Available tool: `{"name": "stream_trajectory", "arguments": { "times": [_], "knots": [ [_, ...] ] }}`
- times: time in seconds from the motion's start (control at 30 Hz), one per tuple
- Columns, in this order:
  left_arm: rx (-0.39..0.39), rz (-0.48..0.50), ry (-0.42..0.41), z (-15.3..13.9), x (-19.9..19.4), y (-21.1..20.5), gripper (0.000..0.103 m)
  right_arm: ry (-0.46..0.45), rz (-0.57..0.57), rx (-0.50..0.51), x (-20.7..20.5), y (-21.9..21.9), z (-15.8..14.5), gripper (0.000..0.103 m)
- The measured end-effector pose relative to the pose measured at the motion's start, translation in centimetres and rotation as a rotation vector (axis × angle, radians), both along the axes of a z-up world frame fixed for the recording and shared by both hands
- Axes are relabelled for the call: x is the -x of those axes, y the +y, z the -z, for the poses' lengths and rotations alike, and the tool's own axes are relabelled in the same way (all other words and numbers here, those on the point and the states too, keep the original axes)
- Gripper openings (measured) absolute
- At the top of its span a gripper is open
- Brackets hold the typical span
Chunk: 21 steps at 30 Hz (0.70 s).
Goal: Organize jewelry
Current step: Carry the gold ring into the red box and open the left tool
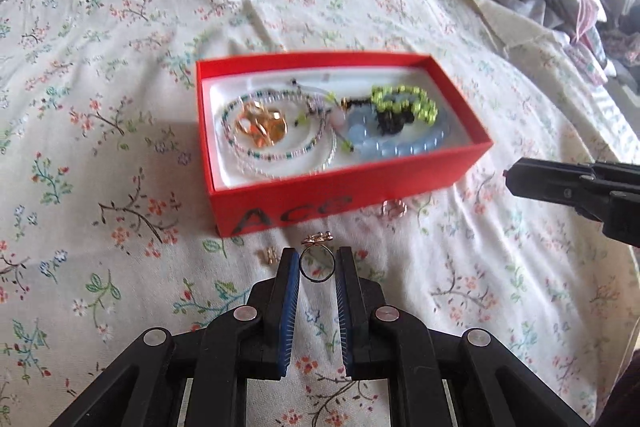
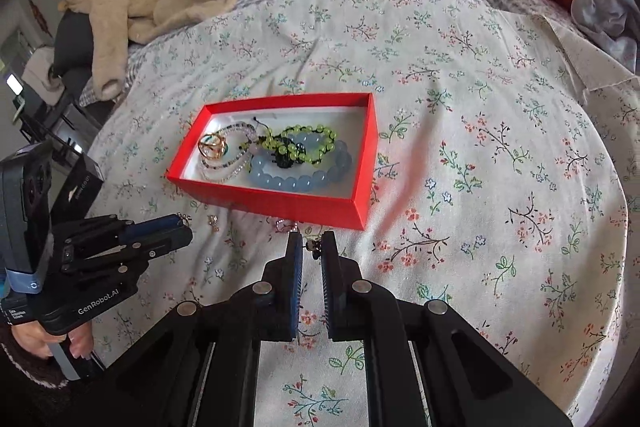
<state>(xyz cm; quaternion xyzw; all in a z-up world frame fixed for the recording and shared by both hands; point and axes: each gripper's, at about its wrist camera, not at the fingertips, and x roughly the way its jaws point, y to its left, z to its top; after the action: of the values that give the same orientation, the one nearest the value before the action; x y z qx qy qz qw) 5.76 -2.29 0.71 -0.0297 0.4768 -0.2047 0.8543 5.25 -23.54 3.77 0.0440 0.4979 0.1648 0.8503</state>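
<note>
Now ring sits between left hand-held gripper fingers.

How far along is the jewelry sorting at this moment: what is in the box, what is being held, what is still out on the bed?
Done: the red box already holds beaded bracelets, including the blue bead bracelet, and a gold piece.
In hand: the left gripper is shut on a ring; the right gripper has a small dark piece between its fingers.
Left: a small gold piece and a pinkish ring still lie on the bedsheet beside the box.
</note>
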Motion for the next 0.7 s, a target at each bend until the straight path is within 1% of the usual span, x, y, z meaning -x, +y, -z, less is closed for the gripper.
{"name": "stream_trajectory", "arguments": {
  "times": [0.2, 0.37, 0.5, 0.7],
  "knots": [
    [0.037, -0.056, -0.029, -1.5, -0.9, 0.8, 0.012, -0.021, 0.027, -0.029, -0.9, -0.2, -1.2, 0.009],
    [0.088, -0.081, -0.034, -1.9, -2.5, 0.7, 0.012, -0.017, 0.054, -0.059, -2.1, 0.0, -1.2, 0.009],
    [0.114, -0.078, -0.035, -1.6, -3.8, -0.2, 0.013, -0.005, 0.08, -0.082, -3.1, -0.1, -0.8, 0.01],
    [0.115, -0.082, -0.012, -0.5, -5.1, -1.3, 0.013, 0.016, 0.103, -0.092, -4.4, -0.5, 0.4, 0.01]
  ]
}}
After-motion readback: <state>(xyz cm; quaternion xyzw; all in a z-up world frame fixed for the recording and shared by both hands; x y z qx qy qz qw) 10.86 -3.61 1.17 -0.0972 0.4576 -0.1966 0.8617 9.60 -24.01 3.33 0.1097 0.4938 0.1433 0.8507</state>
